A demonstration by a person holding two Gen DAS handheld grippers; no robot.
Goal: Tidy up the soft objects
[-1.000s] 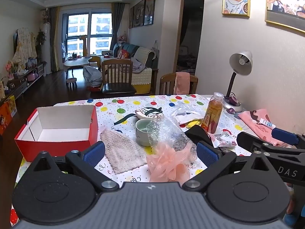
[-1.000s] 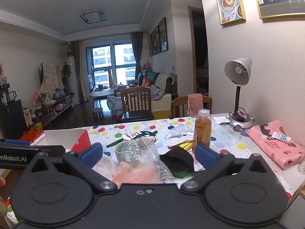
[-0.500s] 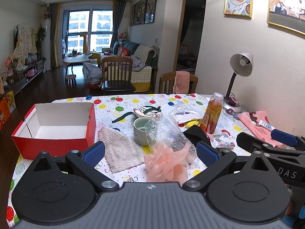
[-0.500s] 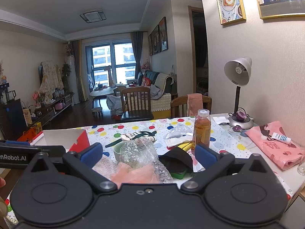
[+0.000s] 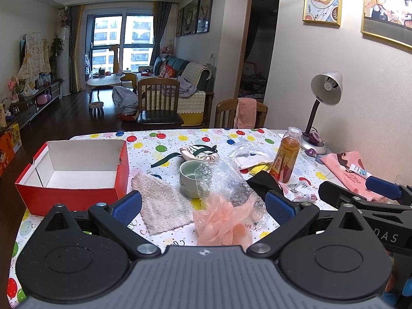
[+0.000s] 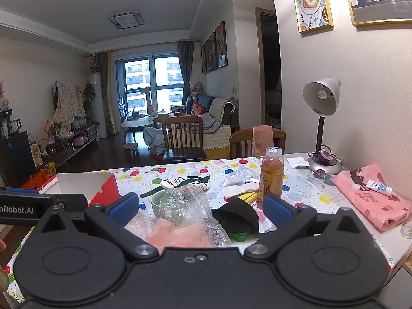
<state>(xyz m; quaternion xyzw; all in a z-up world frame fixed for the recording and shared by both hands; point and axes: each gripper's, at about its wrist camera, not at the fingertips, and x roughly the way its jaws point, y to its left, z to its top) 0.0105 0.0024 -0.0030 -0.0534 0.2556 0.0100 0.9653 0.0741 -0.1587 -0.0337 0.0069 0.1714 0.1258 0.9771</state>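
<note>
Two grippers are up over a cluttered table with a polka-dot cloth (image 5: 180,139), and neither is holding anything. In the left wrist view, the left gripper (image 5: 203,206) has its blue pads spread wide, hanging above the near edge of the table. Right between the pads sits a peach mesh bath pouf (image 5: 221,224), with a crumpled sheet of bubble wrap (image 5: 226,180) touching it on the far side and leaning against a pale green cup (image 5: 191,177). Just left of the pouf lies a fuzzy pinkish knit cloth (image 5: 159,203), and left of that is an open red box (image 5: 77,172) with a white inside. A tea bottle (image 5: 285,161) stands farther right, near a desk lamp (image 5: 322,108), and the right gripper (image 5: 381,188) pokes in from the right edge. In the right wrist view, the right gripper (image 6: 200,207) is spread wide too, empty. The pouf (image 6: 180,234) is low between its pads, half hidden by the gripper body, with the bubble wrap (image 6: 185,206) behind it and a black cloth (image 6: 237,216) just to the right. A pink bag (image 6: 370,198) lies far right with a small tube (image 6: 378,186) on it.
</note>
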